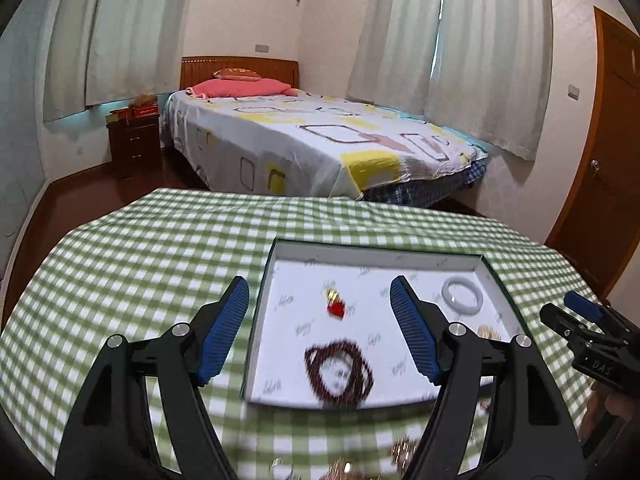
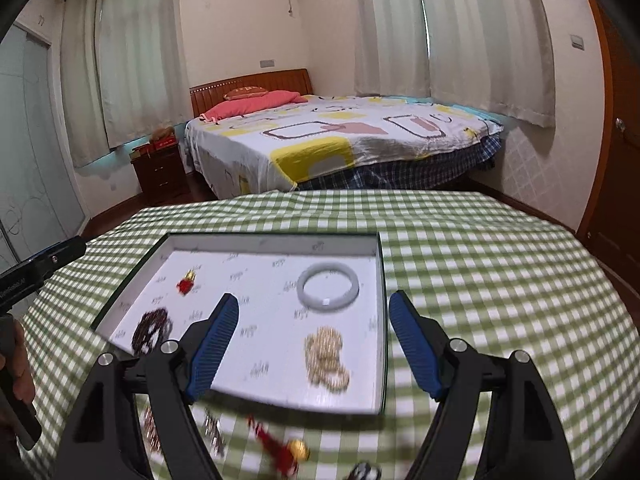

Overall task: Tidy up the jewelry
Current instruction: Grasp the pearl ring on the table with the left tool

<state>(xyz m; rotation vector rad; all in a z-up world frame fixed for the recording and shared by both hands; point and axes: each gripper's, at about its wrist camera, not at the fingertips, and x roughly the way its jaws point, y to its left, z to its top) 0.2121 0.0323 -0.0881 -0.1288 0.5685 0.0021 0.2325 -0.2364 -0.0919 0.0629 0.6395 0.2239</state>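
A shallow white box tray [image 1: 288, 256] [image 2: 372, 264] lies on the green checked table. In it are a white bangle [image 1: 462, 295] [image 2: 328, 286], a red-and-gold charm [image 1: 335, 305] [image 2: 186, 282], a dark bead bracelet [image 1: 339, 376] [image 2: 152, 330] and a gold chain pile [image 2: 326, 358] [image 1: 489, 333]. My left gripper [image 1: 318, 330] is open and empty above the tray's near left part. My right gripper [image 2: 312, 344] is open and empty above the tray's near edge. Loose pieces lie on the cloth in front of the tray: a red-and-gold tassel charm [image 2: 282, 446] and a thin chain [image 2: 214, 436].
The right gripper's body shows at the right edge of the left wrist view [image 1: 588, 332]. More gold jewelry [image 1: 402, 452] lies blurred at the table's near edge. A bed [image 1: 320, 140] stands beyond the table, with a wooden door [image 1: 600, 184] at the right.
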